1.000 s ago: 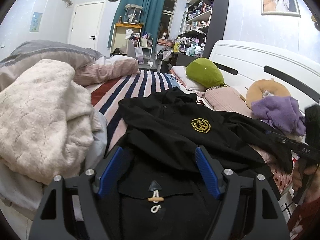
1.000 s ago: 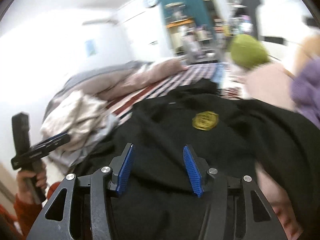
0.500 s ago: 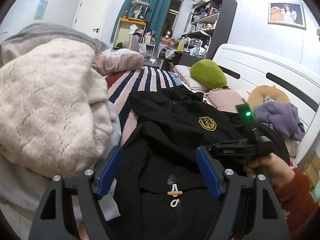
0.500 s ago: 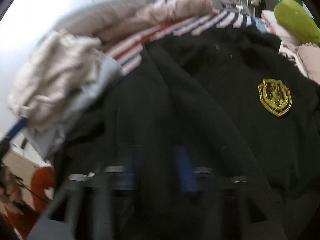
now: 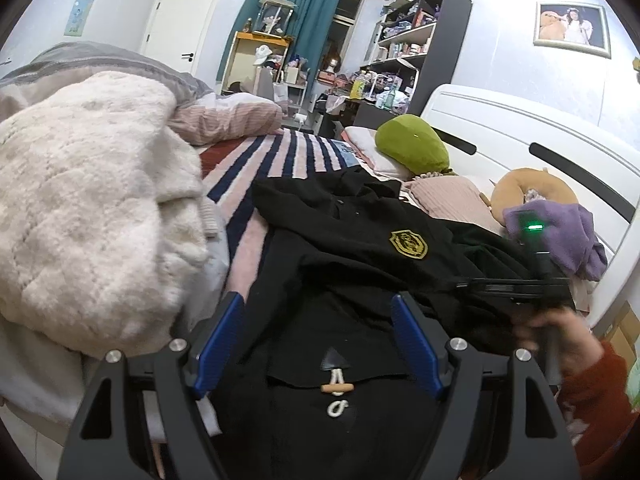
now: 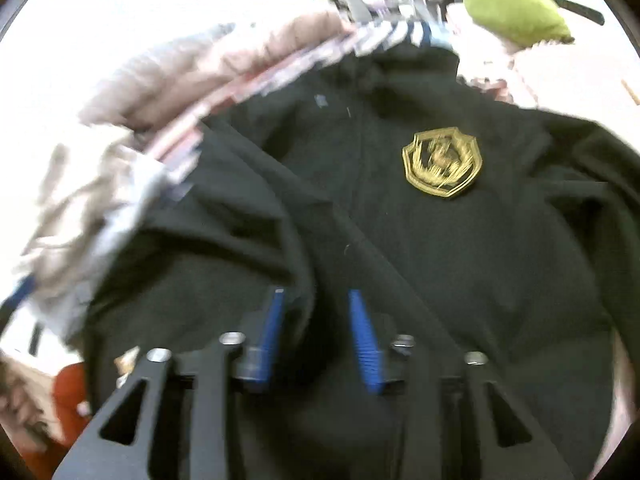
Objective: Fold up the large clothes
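Since a second ago the right gripper has dropped from well above the black coat to just over its cloth, so the gold badge now looks far larger in the right wrist view. Its jaws have just been opening again after a brief closure; they stand partly apart, and a raised fold of the coat lies between the blue pads, though blur hides whether they press on it. In the left wrist view the person's right hand, once at the frame's edge, now sits over the coat's right side.

The left gripper has barely shifted. It is spread wide above the coat's lower front, holding nothing, with the wooden toggle just below it.

The coat lies spread on the bed, collar toward the green pillow, beside a cream sweater.

The right wrist view is smeared by motion. The right gripper's fingers are out of sight in the left view, behind its body, and the coat's hem is cut off by the left gripper's frame.
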Action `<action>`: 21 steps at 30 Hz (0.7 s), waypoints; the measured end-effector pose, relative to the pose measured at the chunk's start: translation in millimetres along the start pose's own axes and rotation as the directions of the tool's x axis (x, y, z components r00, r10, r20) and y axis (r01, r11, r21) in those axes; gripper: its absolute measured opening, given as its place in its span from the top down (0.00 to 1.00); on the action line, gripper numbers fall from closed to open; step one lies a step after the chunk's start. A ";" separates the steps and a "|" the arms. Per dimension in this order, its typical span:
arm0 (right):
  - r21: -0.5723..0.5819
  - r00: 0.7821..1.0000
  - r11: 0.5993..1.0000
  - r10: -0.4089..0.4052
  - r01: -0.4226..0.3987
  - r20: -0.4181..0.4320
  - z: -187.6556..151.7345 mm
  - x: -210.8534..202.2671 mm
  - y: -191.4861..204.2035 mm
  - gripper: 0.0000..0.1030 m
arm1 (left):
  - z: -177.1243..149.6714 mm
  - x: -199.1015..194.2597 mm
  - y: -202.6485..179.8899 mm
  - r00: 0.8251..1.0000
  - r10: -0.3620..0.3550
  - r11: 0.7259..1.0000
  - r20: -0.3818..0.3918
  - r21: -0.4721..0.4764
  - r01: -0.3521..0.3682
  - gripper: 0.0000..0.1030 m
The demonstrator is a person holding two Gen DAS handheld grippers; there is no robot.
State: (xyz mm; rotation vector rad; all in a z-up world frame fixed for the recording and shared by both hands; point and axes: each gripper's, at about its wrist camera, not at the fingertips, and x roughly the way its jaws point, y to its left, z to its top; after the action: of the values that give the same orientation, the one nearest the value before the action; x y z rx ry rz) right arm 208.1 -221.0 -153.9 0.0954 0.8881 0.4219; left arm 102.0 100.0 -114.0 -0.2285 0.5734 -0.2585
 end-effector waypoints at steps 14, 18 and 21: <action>-0.116 0.962 0.955 -0.270 0.273 0.039 -95.2 -47.2 -7.2 0.35 | -11.1 75.6 -28.5 0.987 -0.075 0.997 -0.139 0.019 0.079 0.29; 0.083 0.974 0.972 -0.224 0.221 0.037 -106.8 -65.6 -49.4 0.36 | -4.2 111.1 -30.8 0.971 -0.117 0.993 -0.206 -0.013 0.117 0.30; 0.079 0.992 0.989 -0.130 0.129 0.005 -121.9 -62.7 -55.1 0.47 | -0.2 137.7 -37.8 0.959 -0.122 0.992 -0.256 0.003 0.127 0.30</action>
State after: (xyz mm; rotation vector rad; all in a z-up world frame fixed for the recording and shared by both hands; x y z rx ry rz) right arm 97.1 -307.4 -199.1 0.1112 0.8952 0.2655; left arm 206.6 22.7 -172.8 -0.2143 0.8133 -0.4199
